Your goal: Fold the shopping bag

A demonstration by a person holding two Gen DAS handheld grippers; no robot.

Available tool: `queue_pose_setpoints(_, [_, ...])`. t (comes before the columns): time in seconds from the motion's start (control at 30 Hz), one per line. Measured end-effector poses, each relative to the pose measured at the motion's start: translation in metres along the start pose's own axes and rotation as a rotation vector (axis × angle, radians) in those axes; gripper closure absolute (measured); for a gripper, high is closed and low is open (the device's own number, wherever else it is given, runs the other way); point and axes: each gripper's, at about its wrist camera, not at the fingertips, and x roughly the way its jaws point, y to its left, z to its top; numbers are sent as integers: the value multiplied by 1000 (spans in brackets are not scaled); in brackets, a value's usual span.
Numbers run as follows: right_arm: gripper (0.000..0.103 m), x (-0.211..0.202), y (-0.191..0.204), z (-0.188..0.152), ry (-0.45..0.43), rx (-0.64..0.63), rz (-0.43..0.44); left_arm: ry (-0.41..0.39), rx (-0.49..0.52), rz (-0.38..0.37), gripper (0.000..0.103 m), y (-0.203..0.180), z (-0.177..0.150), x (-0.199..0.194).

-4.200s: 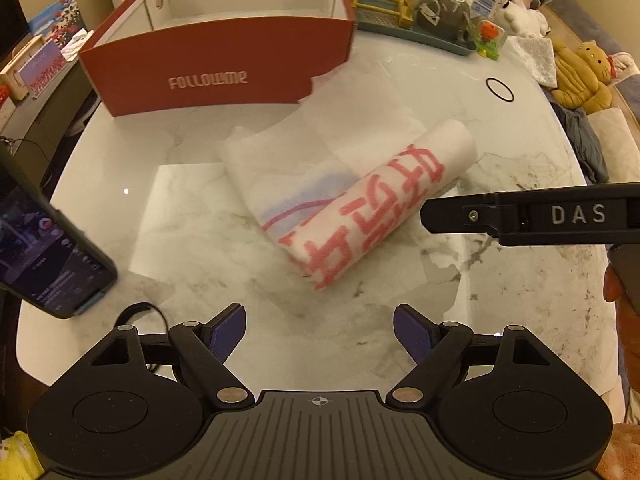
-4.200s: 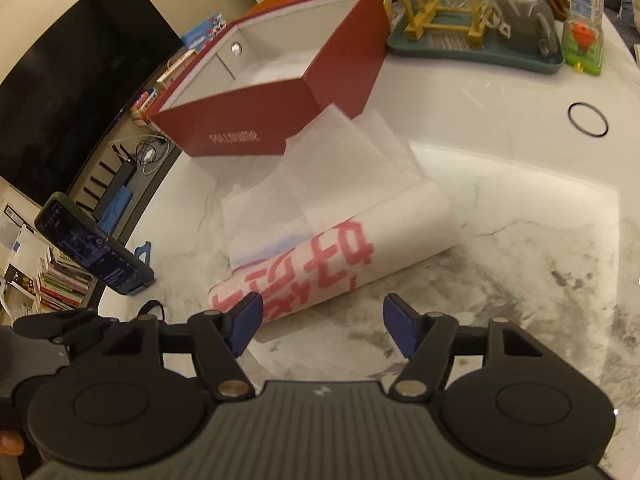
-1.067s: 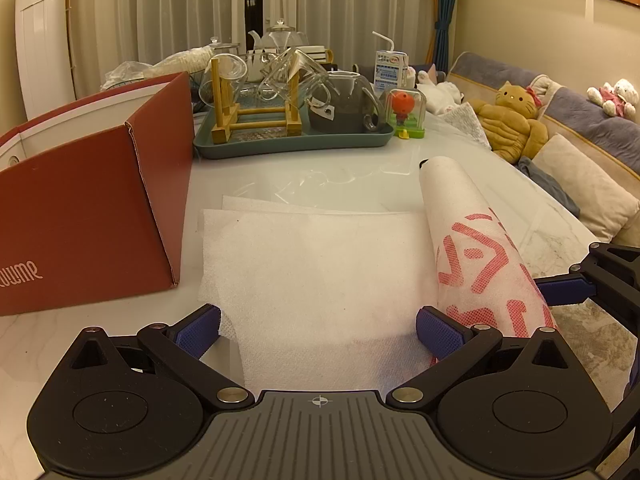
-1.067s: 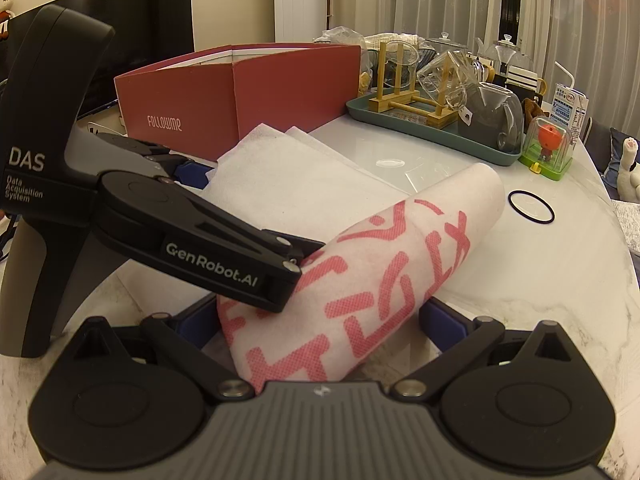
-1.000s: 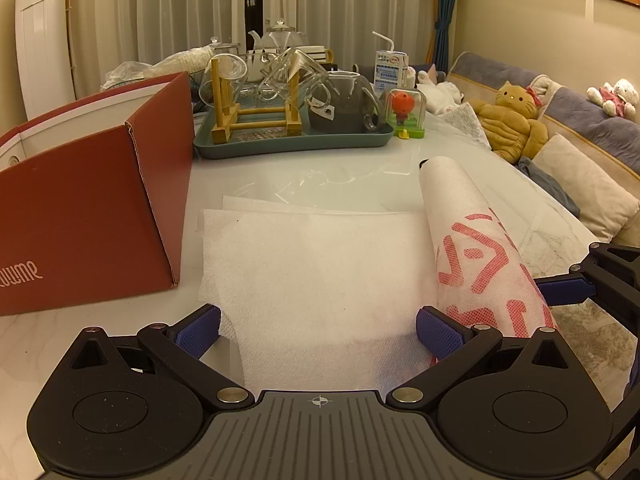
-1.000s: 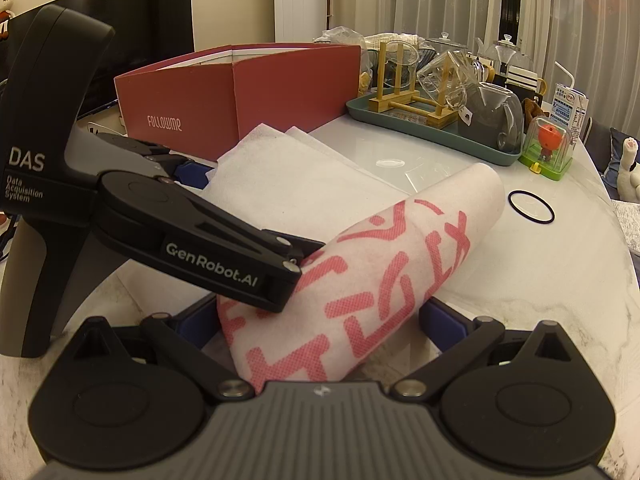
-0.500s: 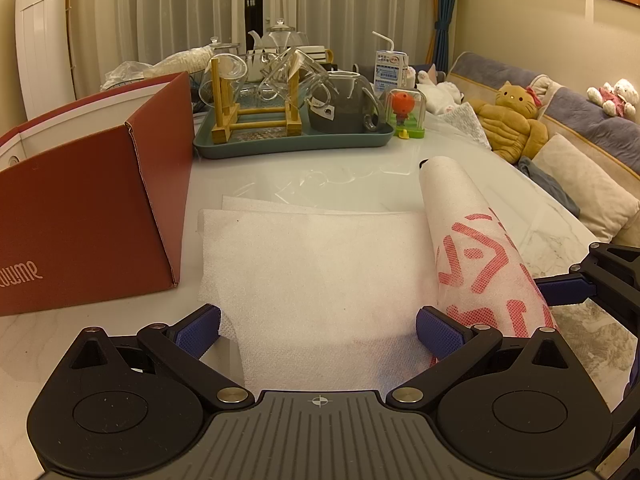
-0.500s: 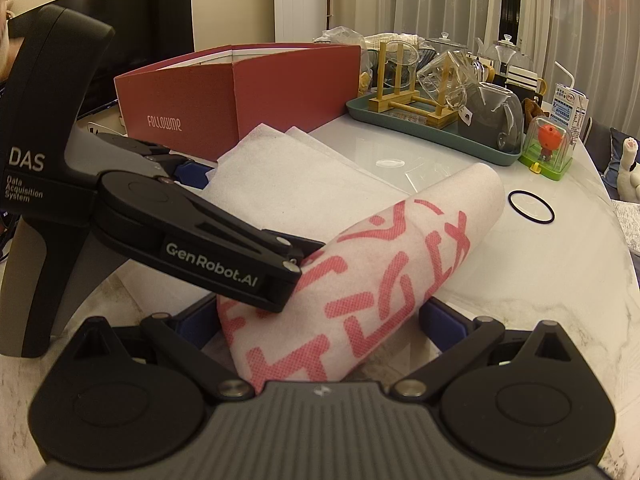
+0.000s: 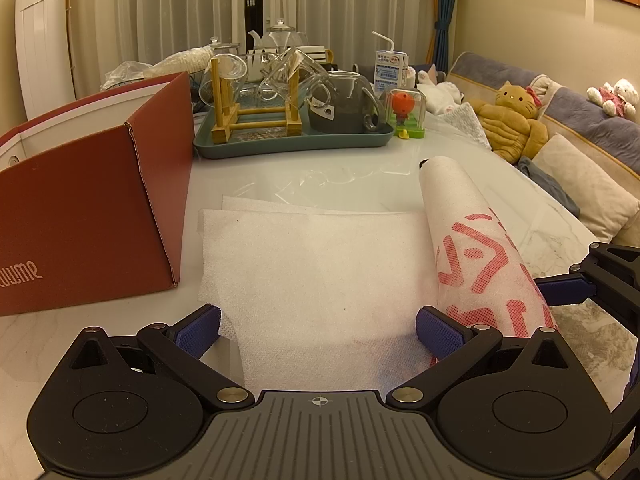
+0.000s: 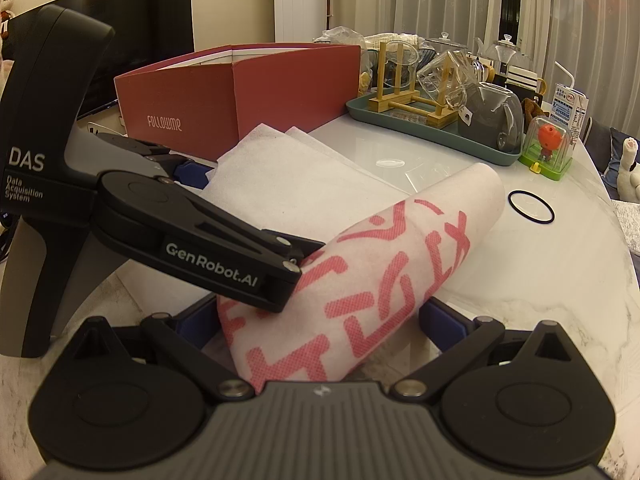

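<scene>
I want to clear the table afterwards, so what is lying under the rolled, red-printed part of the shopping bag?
The rolled part rests on the bag's own flat white layers and the marble table. Anything beneath or inside the roll is covered.

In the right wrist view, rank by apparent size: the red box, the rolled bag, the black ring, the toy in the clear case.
1. Red box and rolled bag: unsure, the bag is much nearer.
2. Toy case.
3. Black ring, roughly similar.

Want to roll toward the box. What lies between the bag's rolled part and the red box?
Only the bag's flat white layers on the marble table, seen in the left wrist view.
</scene>
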Motion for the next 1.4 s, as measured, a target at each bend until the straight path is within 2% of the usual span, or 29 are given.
queue_pose_setpoints(1.4, [0,0,0,0,0,0,0,0,0,0,0,0,0,0])
